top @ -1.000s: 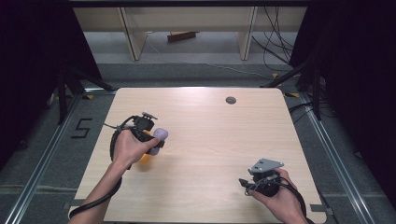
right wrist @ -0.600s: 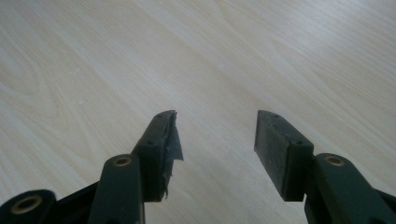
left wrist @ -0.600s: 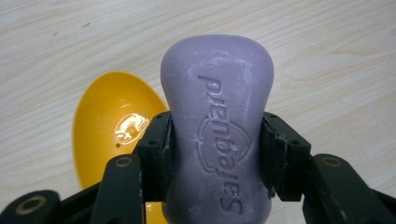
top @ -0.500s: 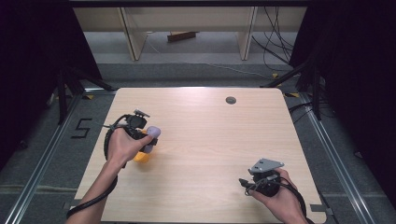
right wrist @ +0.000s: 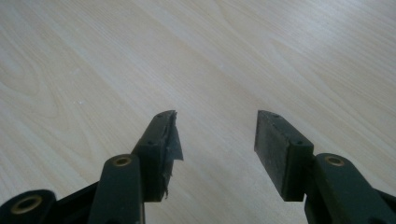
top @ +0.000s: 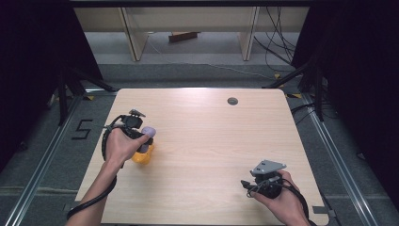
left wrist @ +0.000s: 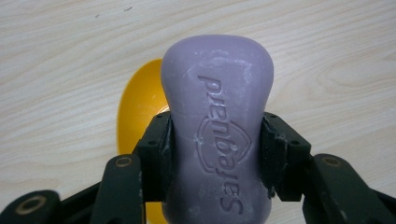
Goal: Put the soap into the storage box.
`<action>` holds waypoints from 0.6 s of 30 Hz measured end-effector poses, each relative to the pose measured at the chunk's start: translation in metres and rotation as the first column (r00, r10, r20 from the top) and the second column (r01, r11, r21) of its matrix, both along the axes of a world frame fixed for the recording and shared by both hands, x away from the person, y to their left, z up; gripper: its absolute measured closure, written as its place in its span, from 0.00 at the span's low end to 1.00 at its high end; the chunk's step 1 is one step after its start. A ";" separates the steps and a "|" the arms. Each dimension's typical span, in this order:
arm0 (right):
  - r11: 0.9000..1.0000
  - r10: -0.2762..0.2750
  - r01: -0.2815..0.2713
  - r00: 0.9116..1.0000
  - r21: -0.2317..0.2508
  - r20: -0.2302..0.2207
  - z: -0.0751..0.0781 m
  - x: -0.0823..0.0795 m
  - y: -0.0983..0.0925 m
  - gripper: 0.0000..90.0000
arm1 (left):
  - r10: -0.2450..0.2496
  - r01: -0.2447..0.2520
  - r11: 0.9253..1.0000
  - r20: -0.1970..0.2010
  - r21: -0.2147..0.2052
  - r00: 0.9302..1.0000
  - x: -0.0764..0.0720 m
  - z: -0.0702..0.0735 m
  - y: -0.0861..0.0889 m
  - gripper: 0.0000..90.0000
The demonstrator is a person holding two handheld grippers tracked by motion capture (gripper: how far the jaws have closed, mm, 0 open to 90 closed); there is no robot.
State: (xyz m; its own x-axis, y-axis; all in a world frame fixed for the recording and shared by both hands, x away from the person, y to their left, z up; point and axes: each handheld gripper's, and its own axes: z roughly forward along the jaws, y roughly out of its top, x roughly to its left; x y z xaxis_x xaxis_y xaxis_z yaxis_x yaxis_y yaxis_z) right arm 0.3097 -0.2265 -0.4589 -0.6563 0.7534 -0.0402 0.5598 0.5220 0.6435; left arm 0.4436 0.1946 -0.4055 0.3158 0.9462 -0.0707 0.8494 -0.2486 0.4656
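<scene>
left gripper (left wrist: 215, 154) jaws clamped on purple soap bar (left wrist: 217, 135), held just above yellow dish (left wrist: 137, 116) on counter (top: 211, 141). pickup done; prob. setting soap in dish left. right gripper (right wrist: 217, 135) jaws apart, idle.

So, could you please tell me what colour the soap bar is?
Pale purple; the soap bar shows best in the left gripper view, clamped in the left tool.

Matt waxy purple soap bar (left wrist: 217, 140), glossy yellow plastic dish (left wrist: 140, 107), pale wood-grain table (top: 211, 141).
</scene>
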 end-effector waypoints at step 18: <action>1.000 0.003 -0.003 1.000 -0.001 -0.003 0.001 0.000 0.000 0.54 | 0.093 -0.093 0.995 -0.012 0.029 0.996 0.008 -0.014 0.008 0.54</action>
